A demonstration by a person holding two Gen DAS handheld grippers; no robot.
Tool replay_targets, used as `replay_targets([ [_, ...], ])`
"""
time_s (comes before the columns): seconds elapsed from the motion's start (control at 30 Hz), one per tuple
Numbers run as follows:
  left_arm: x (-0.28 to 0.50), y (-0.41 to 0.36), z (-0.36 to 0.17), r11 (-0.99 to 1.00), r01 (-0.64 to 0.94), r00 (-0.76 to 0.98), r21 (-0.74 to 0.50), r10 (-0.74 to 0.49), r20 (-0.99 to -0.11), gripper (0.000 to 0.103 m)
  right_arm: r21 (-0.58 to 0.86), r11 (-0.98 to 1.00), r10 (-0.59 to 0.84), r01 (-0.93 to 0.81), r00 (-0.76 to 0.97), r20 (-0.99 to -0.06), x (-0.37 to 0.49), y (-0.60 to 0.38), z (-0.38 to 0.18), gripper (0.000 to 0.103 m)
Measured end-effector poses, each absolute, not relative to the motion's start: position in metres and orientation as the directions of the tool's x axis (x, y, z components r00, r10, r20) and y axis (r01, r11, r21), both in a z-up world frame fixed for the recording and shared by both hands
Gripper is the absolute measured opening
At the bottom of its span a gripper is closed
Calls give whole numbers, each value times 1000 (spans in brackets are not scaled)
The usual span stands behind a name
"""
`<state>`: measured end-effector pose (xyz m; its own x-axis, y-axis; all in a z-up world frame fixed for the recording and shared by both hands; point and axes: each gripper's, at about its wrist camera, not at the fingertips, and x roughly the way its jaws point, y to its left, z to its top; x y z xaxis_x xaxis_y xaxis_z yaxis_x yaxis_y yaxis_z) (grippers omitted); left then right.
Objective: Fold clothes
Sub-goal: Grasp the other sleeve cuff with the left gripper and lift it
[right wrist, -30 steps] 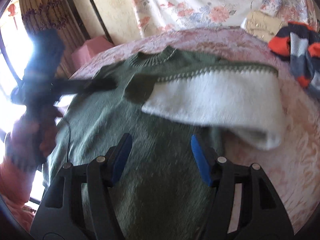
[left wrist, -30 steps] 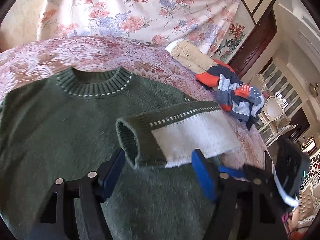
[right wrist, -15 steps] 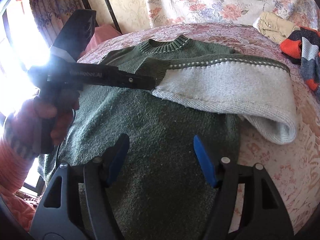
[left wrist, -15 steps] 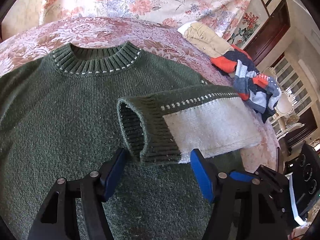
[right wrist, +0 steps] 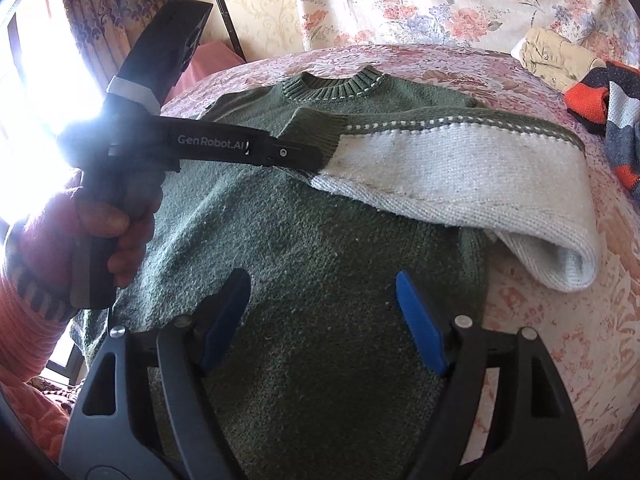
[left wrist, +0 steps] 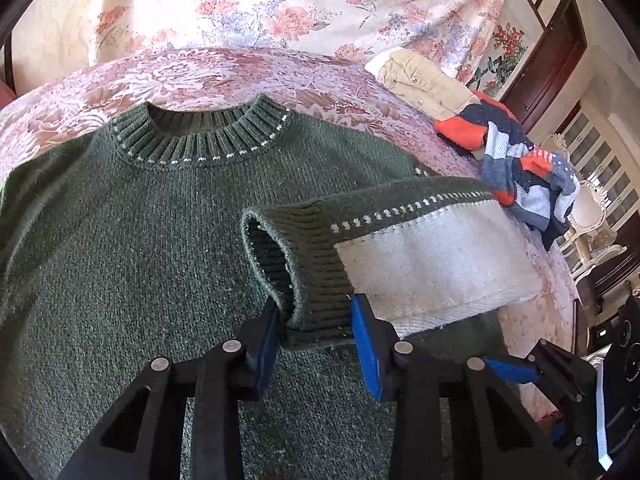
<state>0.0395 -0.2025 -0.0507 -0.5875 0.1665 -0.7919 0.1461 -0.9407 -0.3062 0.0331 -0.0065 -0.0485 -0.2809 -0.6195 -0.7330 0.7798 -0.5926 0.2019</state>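
A dark green knit sweater [left wrist: 140, 240] lies flat, collar away from me, on a pink floral bedspread [left wrist: 200, 76]. Its white and green sleeve [left wrist: 432, 256] is folded across the chest. My left gripper [left wrist: 316, 336] has its blue pads against both sides of the ribbed cuff [left wrist: 312, 272], and the jaws are closing on it. In the right wrist view the left gripper [right wrist: 312, 160] reaches the cuff [right wrist: 320, 128] from the left, held by a person's hand [right wrist: 116, 232]. My right gripper [right wrist: 324, 320] hovers over the sweater's lower body [right wrist: 320, 360]; its jaws are opening, with nothing between them.
A khaki garment [left wrist: 420, 80] and a crumpled orange, navy and grey striped garment [left wrist: 512, 152] lie at the bed's far right. A floral sheet [left wrist: 280, 0] hangs behind the bed. A bright curtained window [right wrist: 80, 20] is at the left.
The left jaws have narrowed from wide around the cuff to touching it on both sides. The right jaws have spread wider. The sleeve has settled lower onto the sweater.
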Motion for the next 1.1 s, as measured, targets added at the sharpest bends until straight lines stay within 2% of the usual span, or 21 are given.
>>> replay_targets([
  [0.5, 41, -201, -52, -946, 143, -602, -290, 150, -784, 34, 171, -593, -601, 787, -291, -744, 38, -11, -48, 83],
  [0.6, 43, -201, -51, -948, 139, -615, -286, 143, -776, 26, 159, -596, -593, 787, -298, -748, 40, -13, -48, 84],
  [0.67, 44, -202, -50, -949, 138, -624, -285, 140, -768, 13, 151, -597, -588, 788, -302, -750, 41, -14, -48, 85],
  [0.7, 45, -203, -49, -948, 137, -629, -288, 141, -764, 12, 147, -597, -586, 789, -303, -752, 41, -14, -48, 85],
  [1.1, 56, -206, -33, -949, 125, -682, -291, 131, -720, 10, 87, -612, -546, 786, -341, -765, 47, -18, -49, 86],
])
